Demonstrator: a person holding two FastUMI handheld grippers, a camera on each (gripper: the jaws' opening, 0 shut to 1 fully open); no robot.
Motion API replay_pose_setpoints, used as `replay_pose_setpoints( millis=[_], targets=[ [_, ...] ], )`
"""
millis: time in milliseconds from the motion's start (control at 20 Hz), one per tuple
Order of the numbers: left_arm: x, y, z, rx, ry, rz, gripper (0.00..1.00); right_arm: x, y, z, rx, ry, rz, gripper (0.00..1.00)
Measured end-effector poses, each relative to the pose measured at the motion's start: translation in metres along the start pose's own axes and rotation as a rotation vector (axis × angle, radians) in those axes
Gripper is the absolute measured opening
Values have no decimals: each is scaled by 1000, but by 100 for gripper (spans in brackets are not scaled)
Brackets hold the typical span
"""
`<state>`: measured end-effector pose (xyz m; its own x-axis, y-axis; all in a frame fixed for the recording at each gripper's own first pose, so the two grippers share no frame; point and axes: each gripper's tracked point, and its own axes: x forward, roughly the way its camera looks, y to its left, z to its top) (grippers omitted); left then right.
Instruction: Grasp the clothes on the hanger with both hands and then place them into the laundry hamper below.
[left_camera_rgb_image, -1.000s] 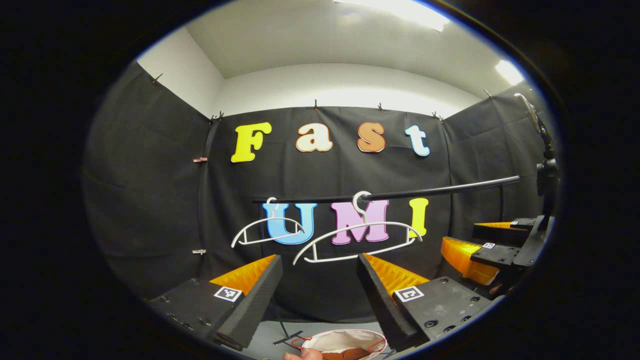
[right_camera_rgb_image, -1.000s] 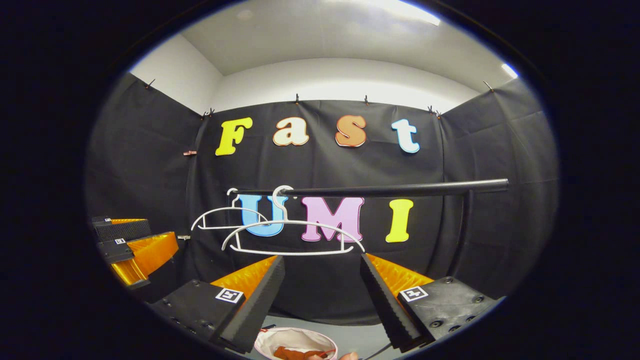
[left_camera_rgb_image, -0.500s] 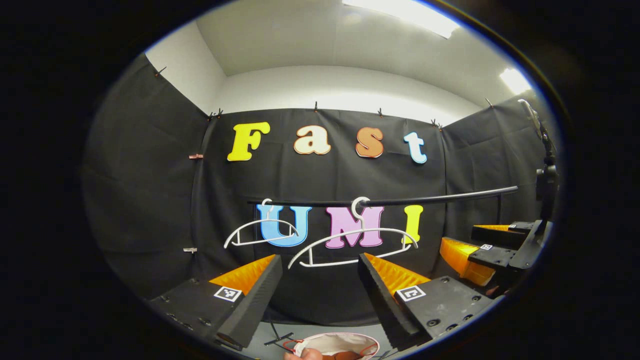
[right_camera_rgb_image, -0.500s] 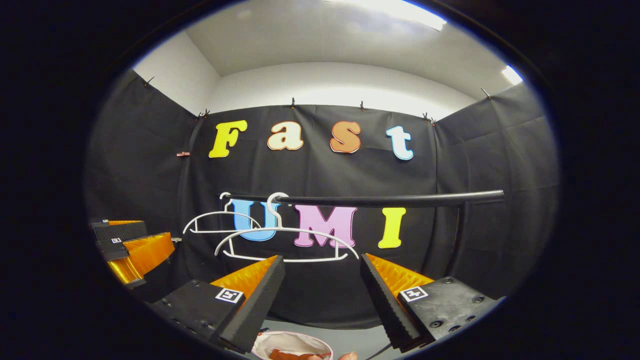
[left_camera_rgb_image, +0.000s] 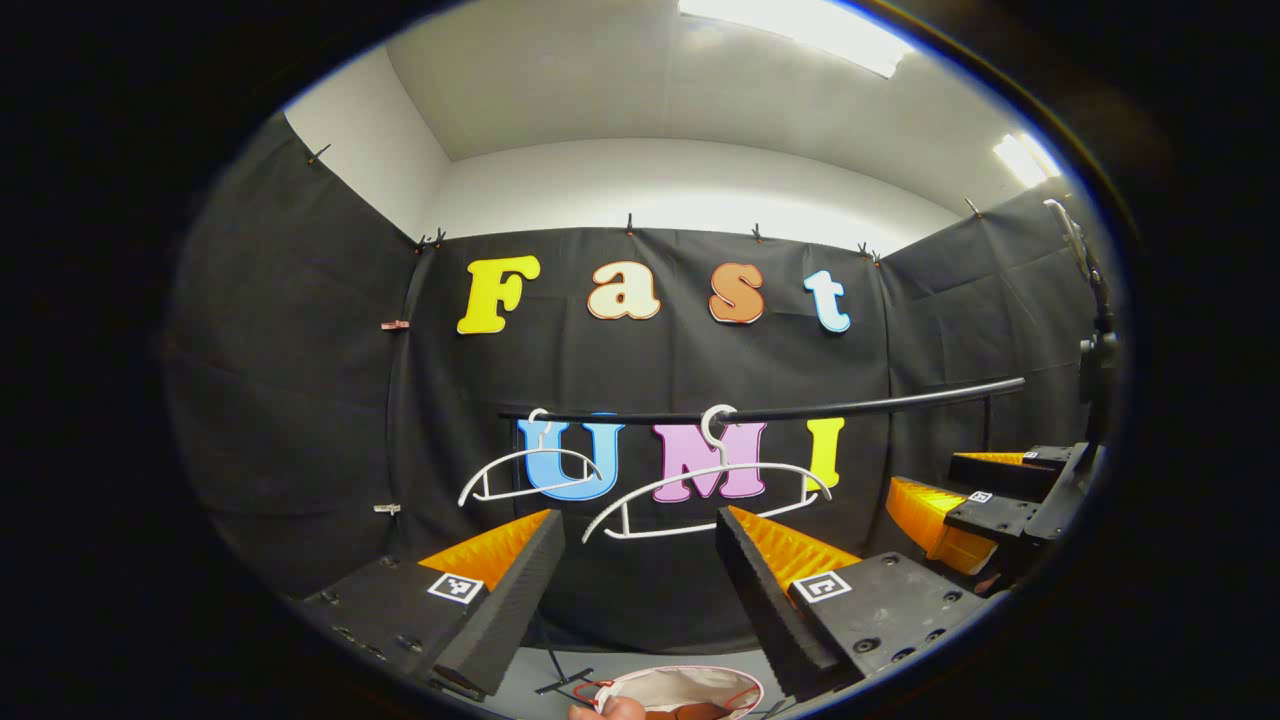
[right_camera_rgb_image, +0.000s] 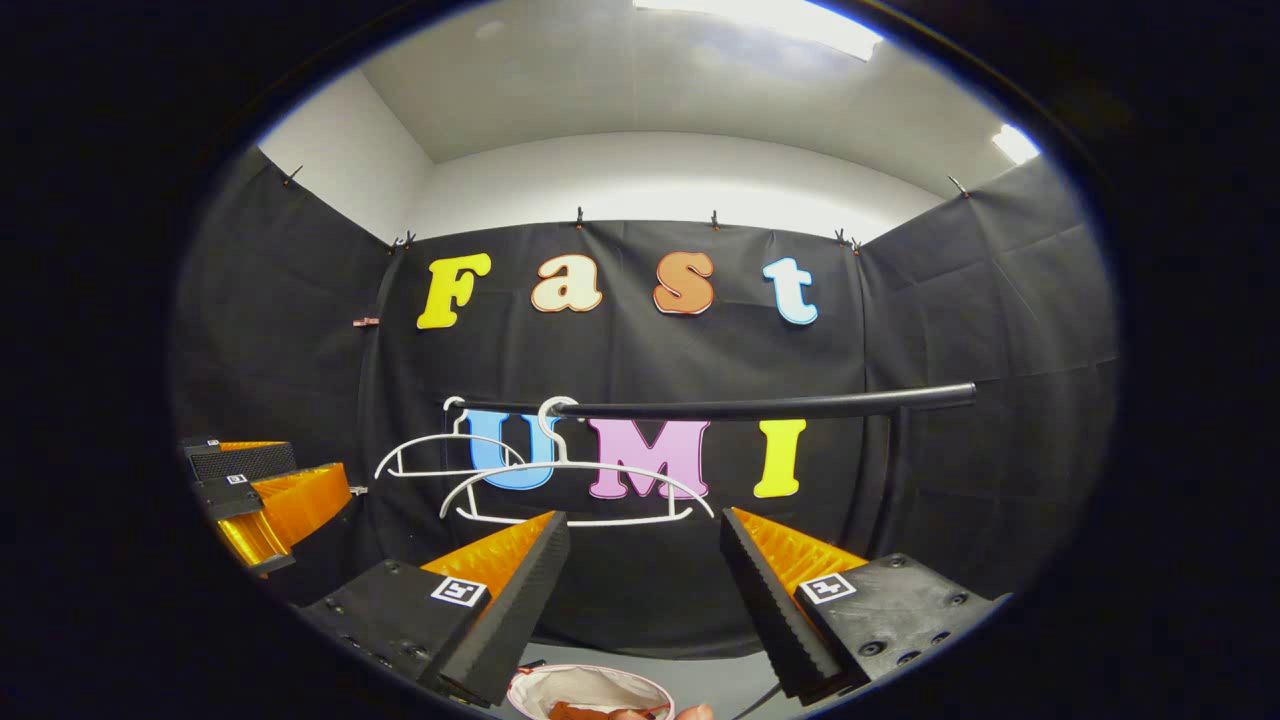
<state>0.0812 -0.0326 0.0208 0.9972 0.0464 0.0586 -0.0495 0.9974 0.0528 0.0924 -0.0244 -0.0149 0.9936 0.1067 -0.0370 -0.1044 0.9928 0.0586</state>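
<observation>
Both grippers empty, jaws spread wide: left gripper (left_camera_rgb_image: 640, 530), right gripper (right_camera_rgb_image: 640, 530), raised level with two bare white hangers, one nearer (left_camera_rgb_image: 708, 490) and one farther (left_camera_rgb_image: 520, 472), on one black rail (left_camera_rgb_image: 860, 405). Rust-coloured clothes (right_camera_rgb_image: 590, 711) lying in the one pale laundry hamper (right_camera_rgb_image: 585, 685) below. Apparently finished; best held apart and drawn back steadily, clear of the hangers, to avoid knocking them off.
</observation>
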Motion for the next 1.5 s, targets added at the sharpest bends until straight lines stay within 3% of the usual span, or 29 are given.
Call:
replay_pose_setpoints(
  millis=[1500],
  targets=[
    [7,-6,-4,1,14,-16,96,2,3,-5,-15,-6,-18,97]
  ],
)
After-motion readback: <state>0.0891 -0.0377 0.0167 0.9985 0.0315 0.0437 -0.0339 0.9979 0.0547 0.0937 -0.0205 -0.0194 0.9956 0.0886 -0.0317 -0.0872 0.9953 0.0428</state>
